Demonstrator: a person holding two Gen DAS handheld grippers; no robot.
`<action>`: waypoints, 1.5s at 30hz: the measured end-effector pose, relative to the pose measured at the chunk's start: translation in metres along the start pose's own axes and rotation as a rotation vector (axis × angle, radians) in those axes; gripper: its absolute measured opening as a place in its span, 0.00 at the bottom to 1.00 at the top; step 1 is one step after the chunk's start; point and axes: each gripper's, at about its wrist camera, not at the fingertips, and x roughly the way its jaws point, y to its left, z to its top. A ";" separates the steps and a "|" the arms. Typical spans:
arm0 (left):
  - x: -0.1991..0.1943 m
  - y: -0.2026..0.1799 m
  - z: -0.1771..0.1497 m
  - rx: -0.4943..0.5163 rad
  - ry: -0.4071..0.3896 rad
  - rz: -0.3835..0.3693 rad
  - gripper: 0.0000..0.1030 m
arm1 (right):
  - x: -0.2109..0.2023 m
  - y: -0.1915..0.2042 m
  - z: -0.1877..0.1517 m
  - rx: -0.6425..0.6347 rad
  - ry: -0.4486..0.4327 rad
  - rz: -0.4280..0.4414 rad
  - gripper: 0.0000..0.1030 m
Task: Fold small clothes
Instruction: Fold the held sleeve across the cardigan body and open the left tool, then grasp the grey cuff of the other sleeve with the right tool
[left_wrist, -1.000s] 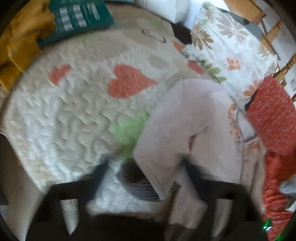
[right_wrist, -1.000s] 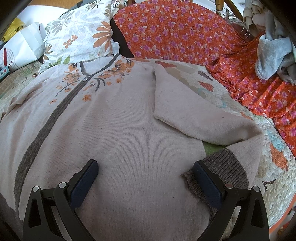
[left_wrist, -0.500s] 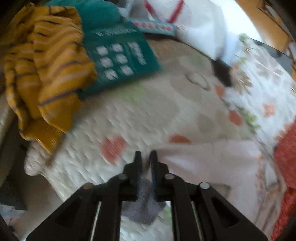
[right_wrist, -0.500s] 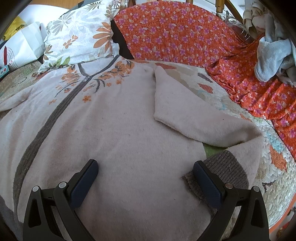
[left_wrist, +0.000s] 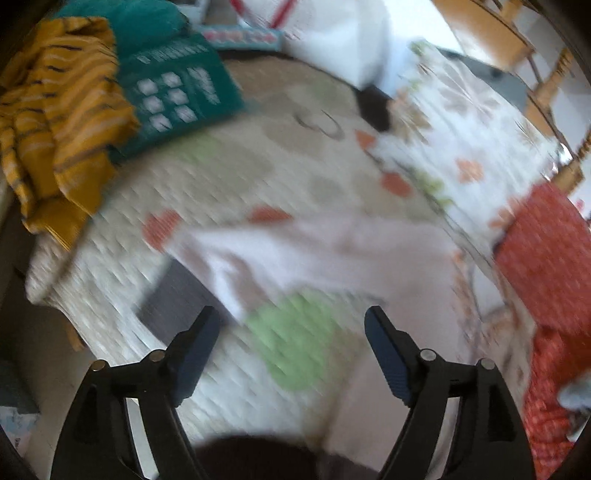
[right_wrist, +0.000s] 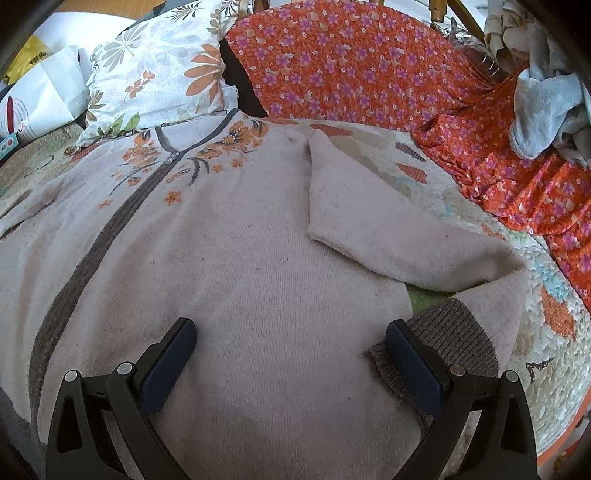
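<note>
A pale pink knit cardigan (right_wrist: 236, 266) with a grey-brown zip band and orange flower embroidery lies spread on a quilted bed cover (right_wrist: 546, 354). Its right sleeve (right_wrist: 391, 236) is folded in, its ribbed grey-brown cuff (right_wrist: 454, 332) by my right finger. My right gripper (right_wrist: 291, 339) is open, low over the cardigan's body. In the blurred left wrist view my left gripper (left_wrist: 291, 325) is open and empty above the quilt (left_wrist: 221, 177); the cardigan's left sleeve (left_wrist: 303, 247) lies stretched out ahead of it, its dark cuff (left_wrist: 173, 295) near my left finger.
A floral pillow (right_wrist: 159, 70) and an orange flowered cloth (right_wrist: 369, 66) lie behind the cardigan, a light blue towel (right_wrist: 543, 107) at the far right. A mustard striped garment (left_wrist: 55, 125) and a teal packet (left_wrist: 173, 88) sit at the quilt's far left, by the bed's edge.
My left gripper, shut on the left sleeve's cuff half a second ago, has opened and let it go; the sleeve now lies stretched out leftward. The right gripper has not moved.
</note>
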 end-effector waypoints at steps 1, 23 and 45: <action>0.001 -0.008 -0.007 0.009 0.027 -0.023 0.78 | 0.000 -0.001 0.000 0.006 0.009 0.006 1.00; 0.013 -0.079 -0.124 0.235 0.220 -0.125 0.80 | 0.016 -0.139 0.078 0.168 0.293 0.136 1.00; 0.019 -0.095 -0.147 0.320 0.261 -0.115 0.80 | -0.070 -0.232 0.085 0.232 0.197 0.146 0.97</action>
